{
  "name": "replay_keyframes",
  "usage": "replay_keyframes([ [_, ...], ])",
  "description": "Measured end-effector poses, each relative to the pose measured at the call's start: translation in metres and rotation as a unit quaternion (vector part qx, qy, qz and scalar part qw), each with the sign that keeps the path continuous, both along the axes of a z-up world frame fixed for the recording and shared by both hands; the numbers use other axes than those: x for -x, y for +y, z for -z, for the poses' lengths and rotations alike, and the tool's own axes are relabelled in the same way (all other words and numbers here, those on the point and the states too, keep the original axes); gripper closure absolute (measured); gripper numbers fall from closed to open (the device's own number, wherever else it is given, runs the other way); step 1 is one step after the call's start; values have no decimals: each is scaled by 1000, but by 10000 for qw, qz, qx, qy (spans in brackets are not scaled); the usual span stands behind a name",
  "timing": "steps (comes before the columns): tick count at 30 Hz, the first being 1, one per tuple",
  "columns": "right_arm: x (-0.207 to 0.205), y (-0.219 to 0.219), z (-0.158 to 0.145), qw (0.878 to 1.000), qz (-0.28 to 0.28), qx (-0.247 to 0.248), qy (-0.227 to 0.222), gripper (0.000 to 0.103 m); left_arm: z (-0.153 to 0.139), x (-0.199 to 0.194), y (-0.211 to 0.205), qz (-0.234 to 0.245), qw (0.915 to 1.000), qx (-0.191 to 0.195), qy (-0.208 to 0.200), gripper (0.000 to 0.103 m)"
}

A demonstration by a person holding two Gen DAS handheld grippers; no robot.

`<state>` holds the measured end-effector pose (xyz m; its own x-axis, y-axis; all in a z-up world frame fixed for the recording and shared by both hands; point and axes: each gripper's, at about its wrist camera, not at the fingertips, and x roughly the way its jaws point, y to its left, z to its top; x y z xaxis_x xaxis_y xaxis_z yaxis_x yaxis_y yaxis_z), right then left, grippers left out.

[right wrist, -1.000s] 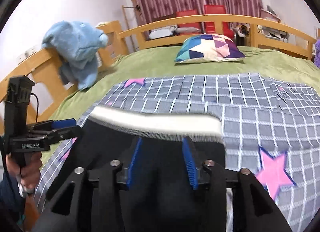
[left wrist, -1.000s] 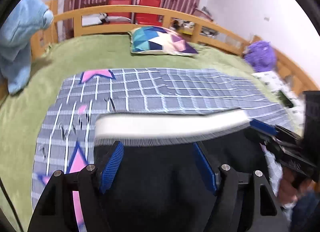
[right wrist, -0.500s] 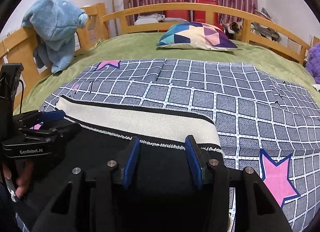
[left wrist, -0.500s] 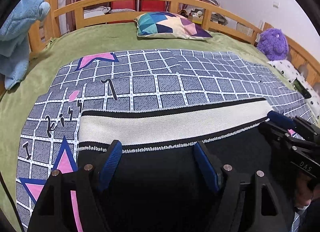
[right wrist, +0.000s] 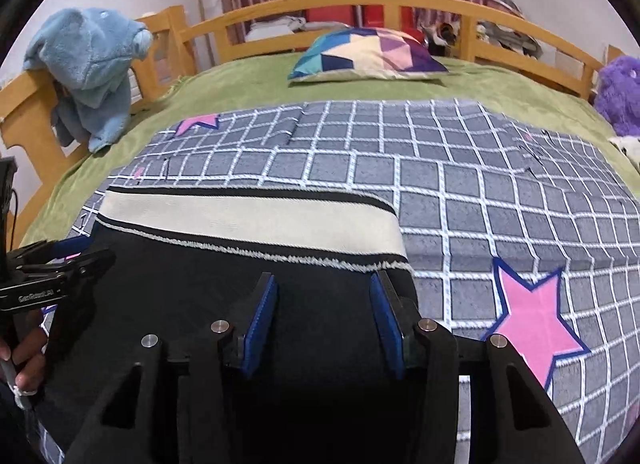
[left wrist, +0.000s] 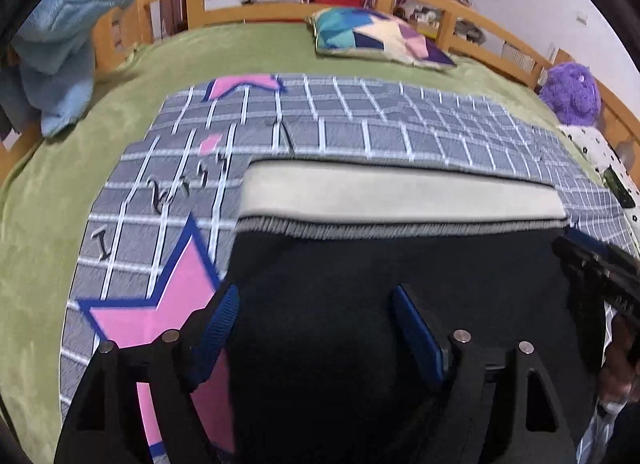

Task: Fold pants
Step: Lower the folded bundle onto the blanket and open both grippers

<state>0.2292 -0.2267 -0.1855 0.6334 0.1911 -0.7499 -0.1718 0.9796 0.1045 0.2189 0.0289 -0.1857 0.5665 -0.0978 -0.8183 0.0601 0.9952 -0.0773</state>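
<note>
The black pants lie on the grey checked blanket of the bed, with their cream waistband turned toward the pillow. The lower part of the pants is cut off by the bottom edge in both views, so the legs cannot be seen.

The left gripper has its blue pads spread wide over the black cloth near the left edge of the pants. If the pads touch the cloth I cannot tell — black on black hides the contact. The left view is also blurred, and the waistband's stitching is hard to read there.

The right gripper stands just behind the waistband at the pants' right edge, its fingers apart too. Whether any fabric is pinched between them is not visible.
</note>
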Motion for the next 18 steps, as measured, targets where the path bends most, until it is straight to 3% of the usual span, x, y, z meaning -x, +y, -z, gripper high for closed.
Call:
replay_keyframes([
  [8,24,-13,2,9993,48,-73,352,55,15,32,20,69,9961,713,517,25],
  [18,86,-28,-4,9991,-68,-113,414,53,19,98,25,56,9939,955,554,24],
])
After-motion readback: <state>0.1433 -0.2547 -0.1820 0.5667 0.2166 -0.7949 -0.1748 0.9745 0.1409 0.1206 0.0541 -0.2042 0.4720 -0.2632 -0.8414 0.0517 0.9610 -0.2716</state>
